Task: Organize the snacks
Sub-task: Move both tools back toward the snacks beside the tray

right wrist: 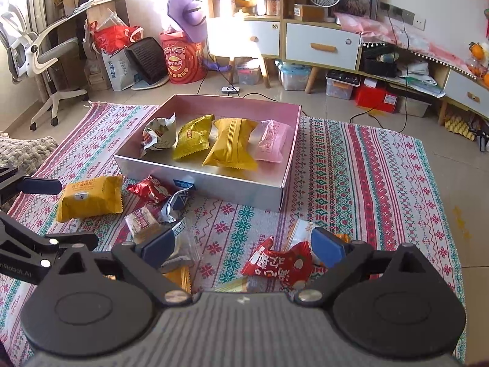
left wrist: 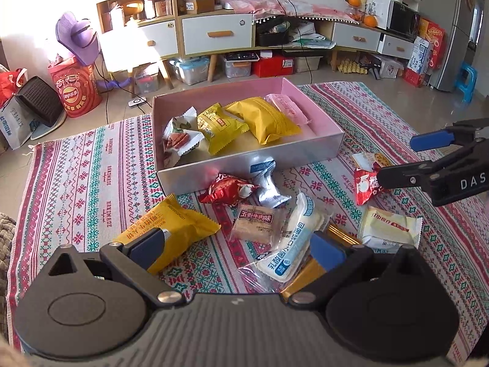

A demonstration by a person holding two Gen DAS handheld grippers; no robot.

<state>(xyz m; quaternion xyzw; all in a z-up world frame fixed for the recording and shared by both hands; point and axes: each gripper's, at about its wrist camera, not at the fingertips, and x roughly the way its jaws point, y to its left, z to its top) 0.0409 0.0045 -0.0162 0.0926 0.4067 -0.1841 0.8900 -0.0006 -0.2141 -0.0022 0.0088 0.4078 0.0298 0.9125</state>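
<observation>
A: Item one, nearest the right gripper (right wrist: 244, 249): red crinkled packet (right wrist: 279, 267). State of the fingers?

B: Wide apart, nothing clamped. The packet lies on the woven cloth (right wrist: 366, 183) between the two blue pads (right wrist: 325, 246), closer to the right-hand one, and I cannot tell whether that pad touches it. It sits on the near side of the box (right wrist: 214, 183), well apart from it.

A: Handling?

B: Likely light, puffed with air, foil slippery, contents possibly brittle. Judged best taken across the plump middle, not by the twisted ends, with a gentle squeeze.

A: Item two, left gripper (left wrist: 241, 246).

B: Fingers likewise spread, empty. Between and just beyond them lie the clear-wrapped white bread (left wrist: 301, 238) and the small brown biscuit pack (left wrist: 255, 223); the yellow pillow pack (left wrist: 174, 229) lies under the left-hand pad, the gold wrapper (left wrist: 305, 278) under the right-hand one. All are on the near side of the box.

A: Handling?

B: Bread soft, crushable; film slick. Biscuit pack flat and stiff, hard to pinch off the cloth except by its edges.

A: Items nearer the box?

B: A second red packet (left wrist: 226, 191) and a silver-blue sachet (left wrist: 267, 183), close against the box's near wall.

A: Inside the box?

B: A row: white crumpled packets (left wrist: 178, 137), two yellow packs (left wrist: 241, 122), one pink pack (left wrist: 287, 108) at the right end. The near half of the floor is bare, so room remains.
</observation>
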